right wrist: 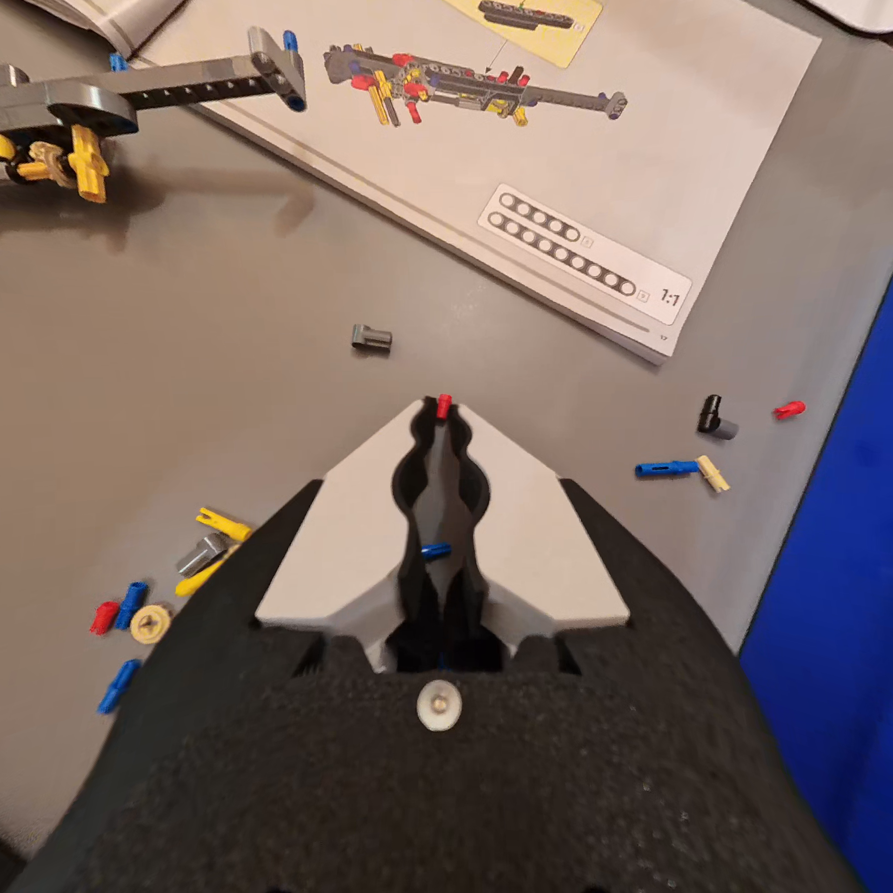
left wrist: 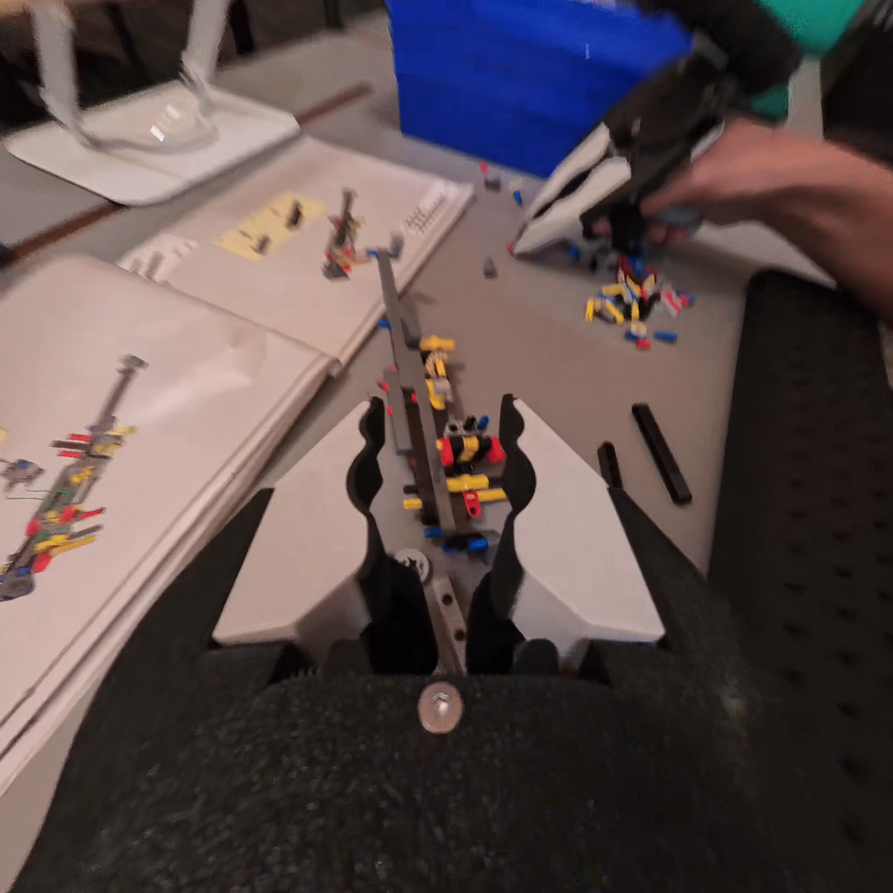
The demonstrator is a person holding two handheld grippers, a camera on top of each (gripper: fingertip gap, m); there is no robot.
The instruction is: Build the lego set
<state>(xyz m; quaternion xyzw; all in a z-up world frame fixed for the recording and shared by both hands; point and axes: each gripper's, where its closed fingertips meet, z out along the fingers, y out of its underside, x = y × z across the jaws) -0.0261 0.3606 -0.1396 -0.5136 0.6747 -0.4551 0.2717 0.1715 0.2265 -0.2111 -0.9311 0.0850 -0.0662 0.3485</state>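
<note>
The long grey Lego assembly (left wrist: 425,449), with yellow, red and blue parts, runs away from me between the jaws of my left gripper (left wrist: 442,406), which is shut on its sides. Its far end also shows in the right wrist view (right wrist: 193,92), casting a shadow on the grey table. My right gripper (right wrist: 442,403) is shut on a small red pin (right wrist: 443,408) at its very tips, above the table. The right gripper also shows in the left wrist view (left wrist: 526,237), held by a hand over a pile of loose pieces (left wrist: 633,304).
An open instruction booklet (left wrist: 145,367) lies to the left, and its page also shows in the right wrist view (right wrist: 555,159). A blue bin (left wrist: 507,82) stands behind. Two black beams (left wrist: 659,452) lie on the right. Loose pins (right wrist: 667,468) and a grey connector (right wrist: 371,338) are scattered on the table. Left tips to right tips: about 25 cm. To the grey connector (right wrist: 371,338): right tips about 4 cm, left tips about 20 cm.
</note>
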